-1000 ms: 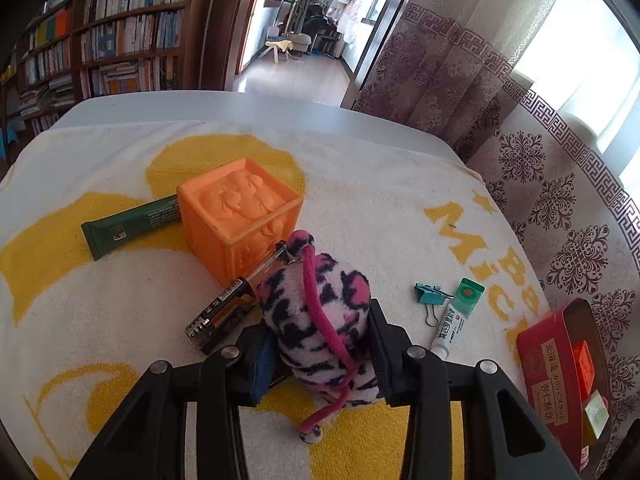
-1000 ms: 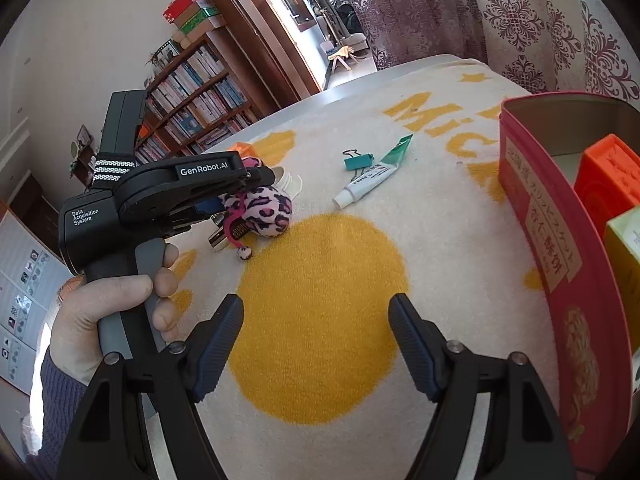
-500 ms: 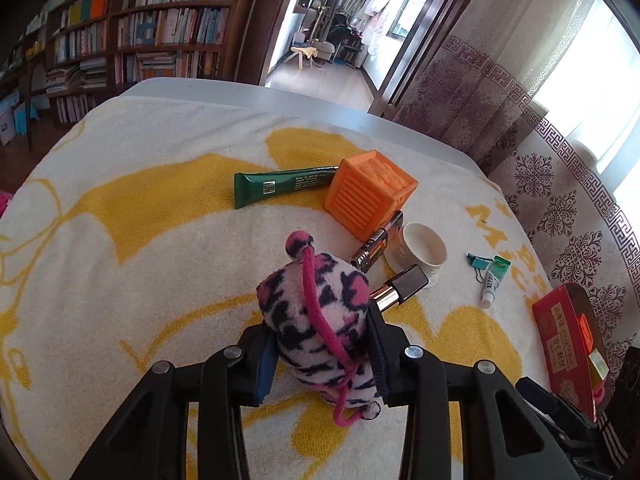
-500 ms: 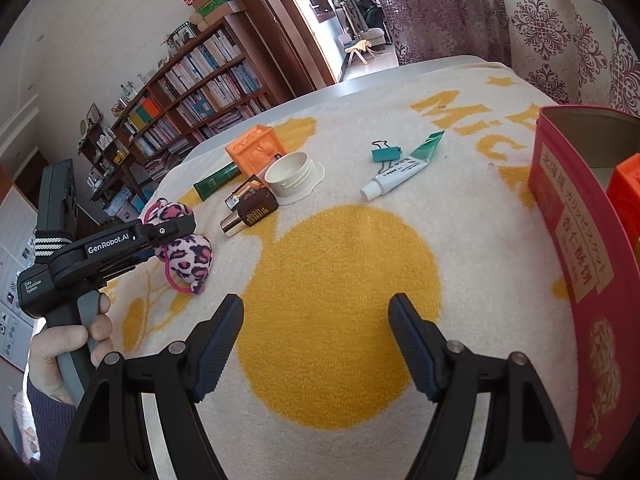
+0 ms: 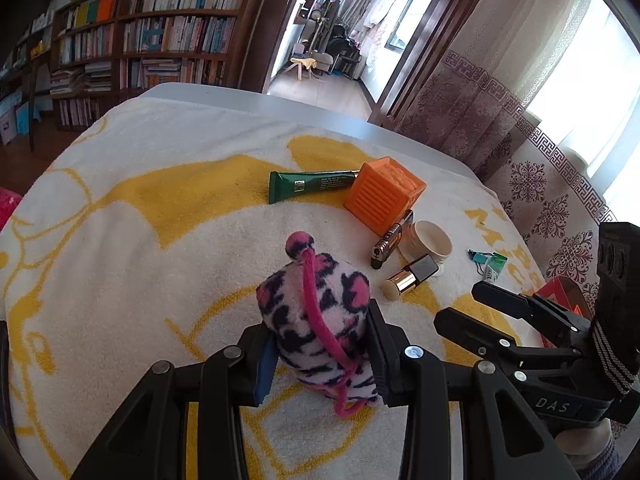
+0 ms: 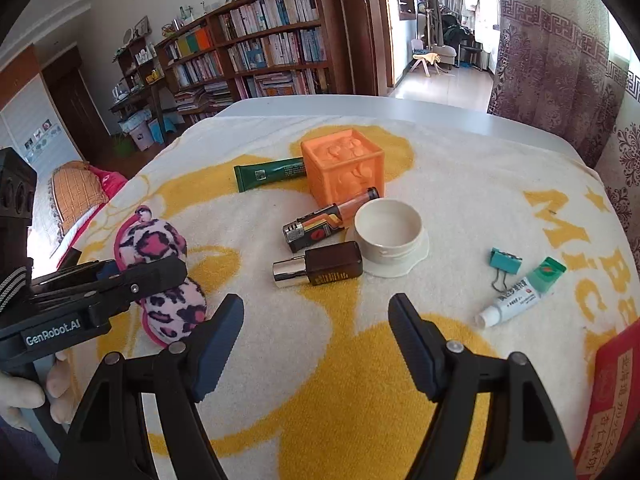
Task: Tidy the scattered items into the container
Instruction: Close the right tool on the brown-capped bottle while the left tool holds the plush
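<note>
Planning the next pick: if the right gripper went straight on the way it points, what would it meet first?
Probably the brown bottle lying between and beyond the open right gripper fingers, with only towel before it; depth is uncertain.

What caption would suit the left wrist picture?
Left claw grips a pink leopard-print plush toy above a yellow-patterned towel strewn with small items.

A pink and black spotted plush toy [image 5: 320, 320] is clamped between the pads of the left claw [image 5: 320, 354], above the yellow and white towel [image 5: 140, 240] on the tabletop. Farther off, a green tube [image 5: 308, 186], an orange cube [image 5: 384, 196], a lighter [image 5: 390, 238] and a white lid [image 5: 428, 238] are seen. The right claw [image 5: 476, 302] is seen at the right, near the red tin [image 5: 560, 289].
</note>
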`<state>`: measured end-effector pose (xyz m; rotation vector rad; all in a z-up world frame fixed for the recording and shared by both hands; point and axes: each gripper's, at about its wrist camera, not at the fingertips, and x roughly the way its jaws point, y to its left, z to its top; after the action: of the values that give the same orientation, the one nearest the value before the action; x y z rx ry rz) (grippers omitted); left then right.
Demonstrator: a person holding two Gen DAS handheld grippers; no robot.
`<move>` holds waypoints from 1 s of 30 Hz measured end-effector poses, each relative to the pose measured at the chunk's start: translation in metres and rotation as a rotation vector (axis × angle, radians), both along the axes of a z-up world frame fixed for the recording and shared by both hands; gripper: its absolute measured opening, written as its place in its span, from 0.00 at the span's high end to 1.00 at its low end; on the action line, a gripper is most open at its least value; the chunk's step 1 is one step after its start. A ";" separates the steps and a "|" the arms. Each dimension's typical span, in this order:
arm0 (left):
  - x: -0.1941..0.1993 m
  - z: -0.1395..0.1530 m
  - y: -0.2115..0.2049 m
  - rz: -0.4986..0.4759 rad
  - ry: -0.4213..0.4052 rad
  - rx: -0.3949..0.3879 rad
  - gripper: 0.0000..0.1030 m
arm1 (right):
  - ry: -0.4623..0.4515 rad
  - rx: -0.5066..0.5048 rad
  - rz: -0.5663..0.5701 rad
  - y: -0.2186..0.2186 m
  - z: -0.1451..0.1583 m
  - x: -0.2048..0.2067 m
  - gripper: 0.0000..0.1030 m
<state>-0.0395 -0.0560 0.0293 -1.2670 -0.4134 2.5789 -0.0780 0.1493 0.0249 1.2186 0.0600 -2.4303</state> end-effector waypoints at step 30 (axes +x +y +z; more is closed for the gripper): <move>0.003 0.000 -0.002 0.011 -0.003 0.028 0.61 | -0.004 -0.012 -0.013 -0.008 -0.005 0.012 0.36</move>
<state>-0.0365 -0.0583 0.0296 -1.2633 -0.4564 2.5714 -0.0663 0.1409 0.0203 1.2220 0.0359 -2.4357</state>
